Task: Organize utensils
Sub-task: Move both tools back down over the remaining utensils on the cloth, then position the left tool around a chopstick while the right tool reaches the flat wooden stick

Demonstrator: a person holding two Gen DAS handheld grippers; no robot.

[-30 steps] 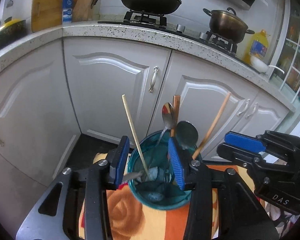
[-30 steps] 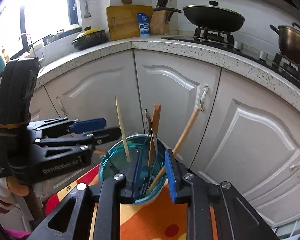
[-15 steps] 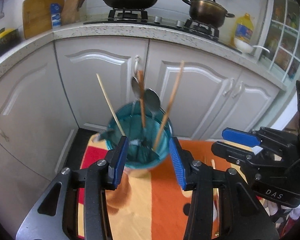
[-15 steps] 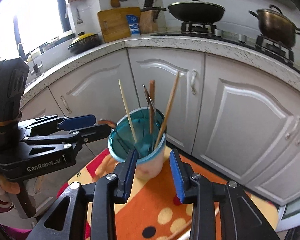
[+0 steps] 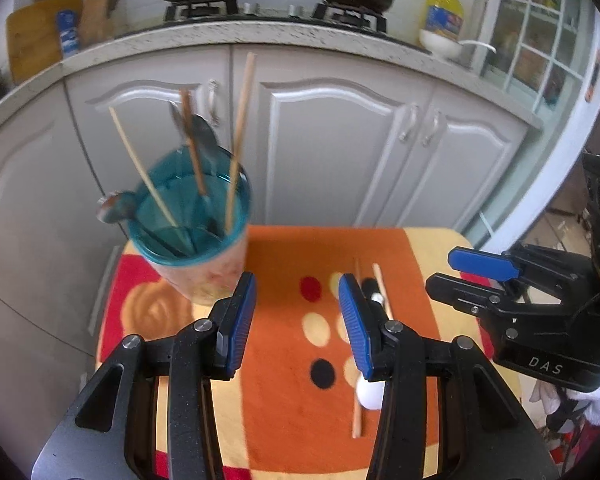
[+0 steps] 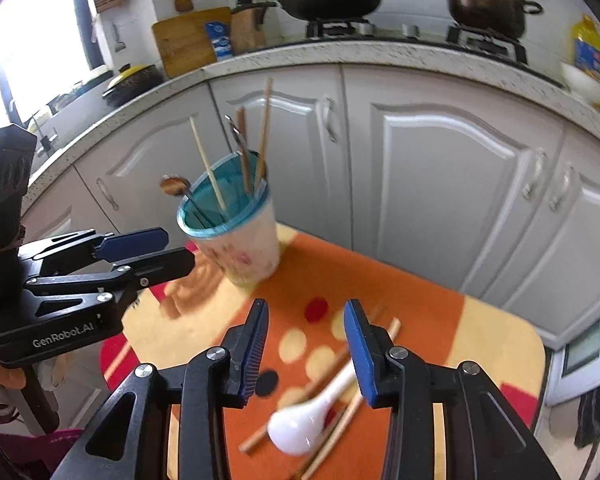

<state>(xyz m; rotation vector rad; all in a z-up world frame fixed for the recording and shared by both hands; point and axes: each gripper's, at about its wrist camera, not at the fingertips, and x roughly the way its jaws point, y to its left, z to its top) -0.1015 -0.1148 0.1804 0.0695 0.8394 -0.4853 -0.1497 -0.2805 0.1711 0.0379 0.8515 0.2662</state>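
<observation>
A pale cup [image 6: 244,248] with a teal rim holds wooden chopsticks [image 6: 208,164] and metal spoons [image 6: 174,186], standing ahead-left of the right tool [image 6: 306,344], whose empty jaws are opening. A glossy white spoon [image 6: 300,426] lies just below it on the orange tabletop [image 6: 440,328]. The left tool [image 5: 296,316], marked "GenRobot.AI", gapes empty.

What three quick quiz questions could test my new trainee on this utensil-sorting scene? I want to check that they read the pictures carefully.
1. True or false: the white spoon stands in the cup.
2. Which holds something: A left gripper, B right gripper, C neither?
3. Fill in: the loose chopsticks lie on the orange ___.

Key: 1 false; 2 C; 3 cloth.
</observation>
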